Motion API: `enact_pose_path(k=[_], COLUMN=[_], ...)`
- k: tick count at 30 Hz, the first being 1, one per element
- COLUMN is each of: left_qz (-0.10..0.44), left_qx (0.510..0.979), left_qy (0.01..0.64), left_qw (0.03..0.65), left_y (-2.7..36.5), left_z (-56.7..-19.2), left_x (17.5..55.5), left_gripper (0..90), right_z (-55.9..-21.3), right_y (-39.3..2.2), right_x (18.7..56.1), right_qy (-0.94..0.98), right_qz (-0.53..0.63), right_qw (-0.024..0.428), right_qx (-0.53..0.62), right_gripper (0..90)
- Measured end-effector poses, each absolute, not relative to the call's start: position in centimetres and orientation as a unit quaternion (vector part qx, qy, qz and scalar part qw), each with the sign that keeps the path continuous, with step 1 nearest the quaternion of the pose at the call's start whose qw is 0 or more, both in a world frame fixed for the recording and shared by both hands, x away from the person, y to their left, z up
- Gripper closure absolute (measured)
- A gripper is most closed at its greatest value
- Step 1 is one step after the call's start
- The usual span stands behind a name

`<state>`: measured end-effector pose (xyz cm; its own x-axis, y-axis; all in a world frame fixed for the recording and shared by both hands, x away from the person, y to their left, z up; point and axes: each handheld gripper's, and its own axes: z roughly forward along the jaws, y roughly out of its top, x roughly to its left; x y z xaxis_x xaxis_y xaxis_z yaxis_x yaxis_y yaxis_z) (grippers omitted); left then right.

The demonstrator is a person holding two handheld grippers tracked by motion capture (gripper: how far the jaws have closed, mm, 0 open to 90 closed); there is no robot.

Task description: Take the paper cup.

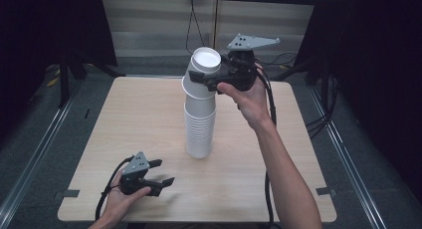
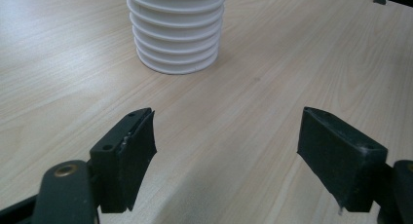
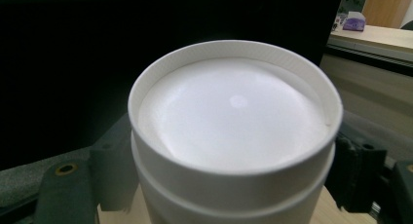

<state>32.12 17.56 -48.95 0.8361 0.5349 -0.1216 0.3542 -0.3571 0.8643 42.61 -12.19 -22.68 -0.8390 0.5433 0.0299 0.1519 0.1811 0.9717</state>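
Observation:
A tall stack of upturned white paper cups [image 1: 200, 132] stands at the middle of the wooden table [image 1: 124, 119]. Its top cup [image 1: 205, 60] is tilted toward the left, base up. My right gripper [image 1: 201, 79] reaches in from the right at the top of the stack and is shut on that top cup [image 3: 234, 112], one jaw on each side of it. My left gripper [image 1: 164, 171] rests low near the table's front left, open and holding nothing. In the left gripper view the spread jaws of the left gripper [image 2: 226, 151] point at the stack's foot [image 2: 175, 39], well short of it.
Bare tabletop lies all around the stack. Black cables [image 1: 323, 119] trail on the floor to the right and behind the table. Dark curtains close in both sides. A light shelf with a purple box [image 3: 353, 22] is far off in the right gripper view.

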Motion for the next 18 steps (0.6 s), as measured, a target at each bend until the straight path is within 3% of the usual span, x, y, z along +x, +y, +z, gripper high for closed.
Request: enact_pose_path(k=[18], left_qz=[0.091], left_qx=[0.82], left_qy=[0.271], left_qw=[0.496], left_y=[17.5], left_z=[-49.0], left_x=[32.2], left_gripper=[20.7], right_z=[-22.1], right_y=[-13.9], right_x=[41.9], right_qy=[0.716], right_qz=[0.639], right_qw=[0.164], right_qx=[0.227], right_gripper=[21.0])
